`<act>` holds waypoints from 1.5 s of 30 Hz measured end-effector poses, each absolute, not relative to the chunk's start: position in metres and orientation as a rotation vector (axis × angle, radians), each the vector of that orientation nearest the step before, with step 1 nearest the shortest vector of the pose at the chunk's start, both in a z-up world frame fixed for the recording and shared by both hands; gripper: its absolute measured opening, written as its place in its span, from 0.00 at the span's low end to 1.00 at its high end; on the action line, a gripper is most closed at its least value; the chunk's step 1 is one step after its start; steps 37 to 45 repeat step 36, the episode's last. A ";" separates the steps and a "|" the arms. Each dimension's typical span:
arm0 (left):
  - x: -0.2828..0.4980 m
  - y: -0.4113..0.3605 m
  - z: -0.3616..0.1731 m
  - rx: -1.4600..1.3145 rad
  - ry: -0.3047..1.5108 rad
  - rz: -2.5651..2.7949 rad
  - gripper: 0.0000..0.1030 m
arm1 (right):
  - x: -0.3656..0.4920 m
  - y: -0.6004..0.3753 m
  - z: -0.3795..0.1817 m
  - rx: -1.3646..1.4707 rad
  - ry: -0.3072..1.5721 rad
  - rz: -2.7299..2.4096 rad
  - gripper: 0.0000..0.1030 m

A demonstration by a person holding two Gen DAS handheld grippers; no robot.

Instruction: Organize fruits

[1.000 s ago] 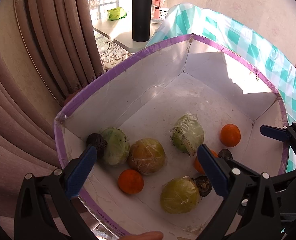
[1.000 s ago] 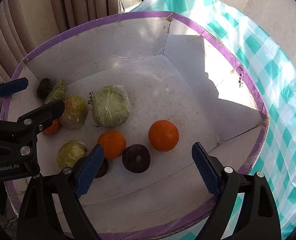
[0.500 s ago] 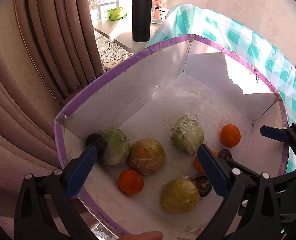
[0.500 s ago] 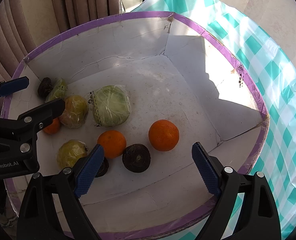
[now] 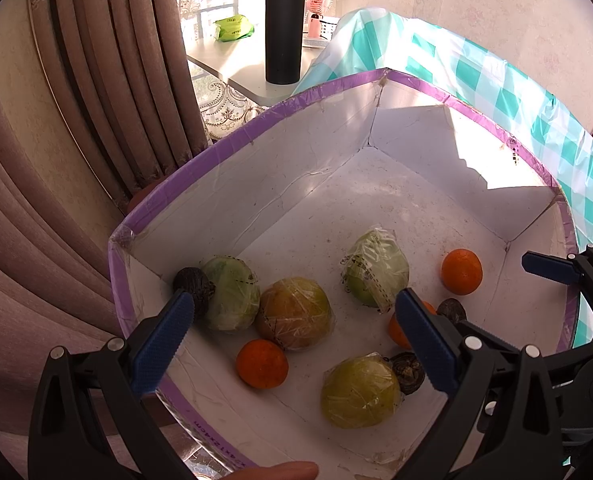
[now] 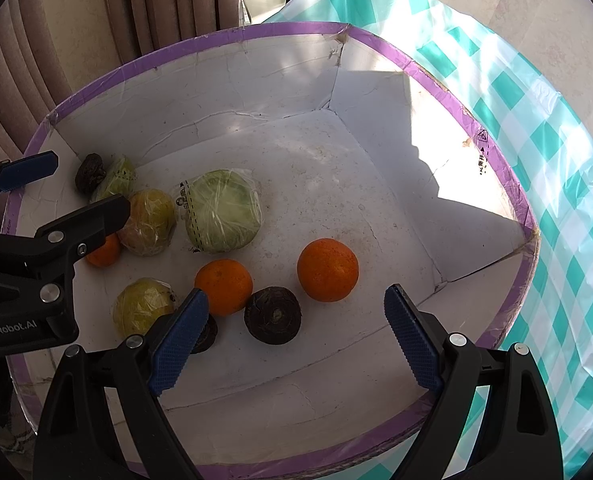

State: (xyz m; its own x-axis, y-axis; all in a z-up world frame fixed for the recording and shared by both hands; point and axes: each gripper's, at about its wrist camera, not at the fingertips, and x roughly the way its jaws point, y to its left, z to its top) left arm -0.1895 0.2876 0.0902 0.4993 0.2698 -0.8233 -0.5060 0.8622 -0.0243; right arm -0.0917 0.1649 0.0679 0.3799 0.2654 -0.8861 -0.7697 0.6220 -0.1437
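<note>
A white cardboard box with a purple rim [image 5: 232,140] [image 6: 508,184] holds several fruits on its floor. Three oranges lie there, one far right [image 5: 461,271] [image 6: 327,270], one in the middle [image 6: 224,286] and one on the left [image 5: 261,363]. Several film-wrapped green and yellow fruits [image 5: 376,268] [image 6: 224,210] lie among them, along with dark round fruits [image 6: 272,314] [image 5: 194,284]. My left gripper [image 5: 293,300] hovers open above the left group, holding nothing. My right gripper [image 6: 296,298] is open and bare over the dark fruit and the oranges.
The box rests on a teal checked cloth [image 6: 556,160]. Brown curtains [image 5: 76,120] hang close on the left. Behind the box, a side table carries a black flask [image 5: 285,28], a green packet [image 5: 234,28] and a pink fan [image 5: 318,4]. A fingertip [image 5: 272,470] shows at the bottom edge.
</note>
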 end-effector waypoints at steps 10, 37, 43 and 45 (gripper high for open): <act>-0.190 0.288 0.091 -0.278 0.937 0.476 0.98 | -0.093 0.165 0.067 -0.610 0.966 0.713 0.84; -0.187 0.286 0.089 -0.242 0.942 0.486 0.98 | -0.093 0.166 0.067 -0.614 0.960 0.706 0.84; -0.187 0.286 0.089 -0.242 0.942 0.486 0.98 | -0.093 0.166 0.067 -0.614 0.960 0.706 0.84; -0.187 0.286 0.089 -0.242 0.942 0.486 0.98 | -0.093 0.166 0.067 -0.614 0.960 0.706 0.84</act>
